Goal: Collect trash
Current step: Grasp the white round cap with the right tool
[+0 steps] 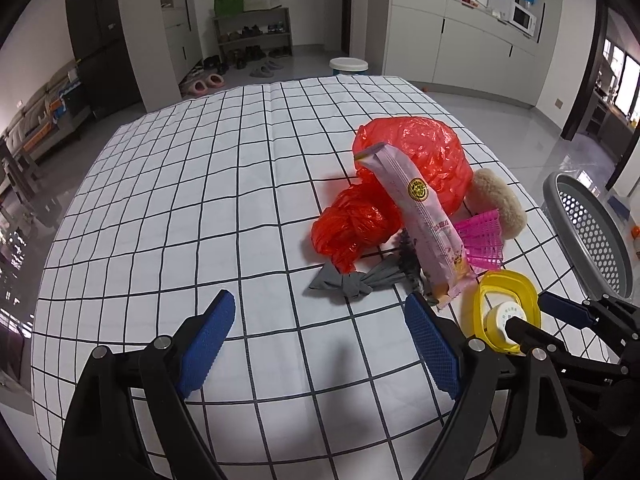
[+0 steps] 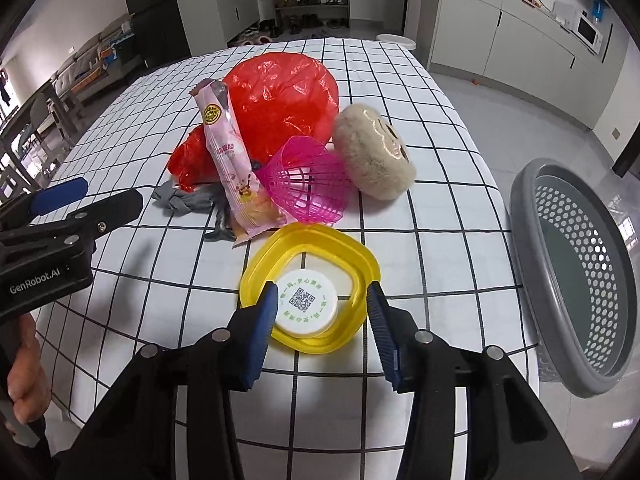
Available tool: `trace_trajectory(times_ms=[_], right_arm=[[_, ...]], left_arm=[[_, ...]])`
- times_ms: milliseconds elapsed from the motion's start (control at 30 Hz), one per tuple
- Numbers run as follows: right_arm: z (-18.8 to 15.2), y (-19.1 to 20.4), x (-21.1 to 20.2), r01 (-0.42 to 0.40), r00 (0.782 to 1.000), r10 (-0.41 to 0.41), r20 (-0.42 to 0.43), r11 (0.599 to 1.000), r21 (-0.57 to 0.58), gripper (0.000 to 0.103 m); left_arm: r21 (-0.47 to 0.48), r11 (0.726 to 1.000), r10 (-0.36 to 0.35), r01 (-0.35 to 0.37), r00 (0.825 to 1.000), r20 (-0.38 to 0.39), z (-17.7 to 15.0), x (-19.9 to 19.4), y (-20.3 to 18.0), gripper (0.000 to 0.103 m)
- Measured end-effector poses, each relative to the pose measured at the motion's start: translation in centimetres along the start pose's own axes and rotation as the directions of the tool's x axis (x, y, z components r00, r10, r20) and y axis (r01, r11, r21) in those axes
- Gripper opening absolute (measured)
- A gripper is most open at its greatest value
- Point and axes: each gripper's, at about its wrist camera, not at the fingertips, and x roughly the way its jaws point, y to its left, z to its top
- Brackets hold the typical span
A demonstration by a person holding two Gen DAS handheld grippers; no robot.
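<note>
red plastic bag (image 2: 280, 100), pink wrapper (image 2: 232, 160), yellow ring (image 2: 320, 240), grey basket (image 2: 532, 216), black-gridded white tablecloth (image 2: 440, 240).

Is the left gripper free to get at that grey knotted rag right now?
Probably yes. The left gripper has open, empty jaws, and the grey knotted rag lies just ahead on the checked cloth, its near side uncovered.

A matt white cloth (image 2: 400, 208) with a thin black grid covers the table; on it, at 12 o'clock from the translucent glossy yellow plastic lid (image 2: 312, 248), lie a crinkled shiny red plastic bag (image 2: 288, 92) and a glossy pink film wrapper (image 2: 228, 152). At 1 o'clock sit a ribbed pink plastic basket (image 2: 308, 184) and a fuzzy beige pad (image 2: 368, 160). The grey perforated bin (image 2: 560, 280) at 3 o'clock looks smooth matt plastic
</note>
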Motion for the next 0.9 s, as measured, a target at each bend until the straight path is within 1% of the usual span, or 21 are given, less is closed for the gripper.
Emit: trace_trajectory(times_ms=[300,467,567,600,667,700,800,900], right_arm=[[0.1,0.5,-0.1,-0.015,1.0,0.014,-0.015,0.999,-0.033,0.045],[0.1,1.0,0.9,-0.004,0.999,0.002,-0.047,0.998,-0.055,0.045],[0.0,0.9,1.5,-0.015,0.997,0.011,-0.07,0.999,-0.046,0.045],[0.0,0.9,1.6,-0.014,0.998,0.011,-0.065,0.999,-0.046,0.045],[-0.1,1.0,1.5,-0.007,0.998,0.004,-0.062,0.999,-0.048,0.042],[0.0,0.9,1.5,-0.015,0.998,0.013,-0.062,0.999,-0.04,0.038],[0.3,0.1,1.4,-0.045,0.997,0.045,-0.059,0.999,0.0,0.038],[0.5,-0.7,0.6,-0.06,0.998,0.061,-0.036,0.998,0.031,0.038]], left_arm=[[0.006,1.0,-0.015,0.015,1.0,-0.003,-0.2,0.0,-0.4,0.085],[0.007,1.0,-0.018,0.018,1.0,-0.005,-0.4,-0.1,-0.6,0.085],[0.004,1.0,-0.02,0.02,1.0,-0.006,-0.4,-0.1,-0.5,0.085],[0.004,1.0,-0.022,0.022,1.0,-0.006,-0.4,-0.1,-0.5,0.085],[0.005,1.0,-0.023,0.023,1.0,-0.008,-0.4,-0.1,-0.6,0.085],[0.005,1.0,-0.026,0.026,1.0,-0.009,-0.5,-0.1,-0.7,0.085],[0.011,0.999,-0.031,0.031,0.999,-0.009,-0.6,-0.2,-0.9,0.085],[0.018,0.999,-0.036,0.036,0.999,-0.01,-0.8,-0.4,-1.3,0.085]])
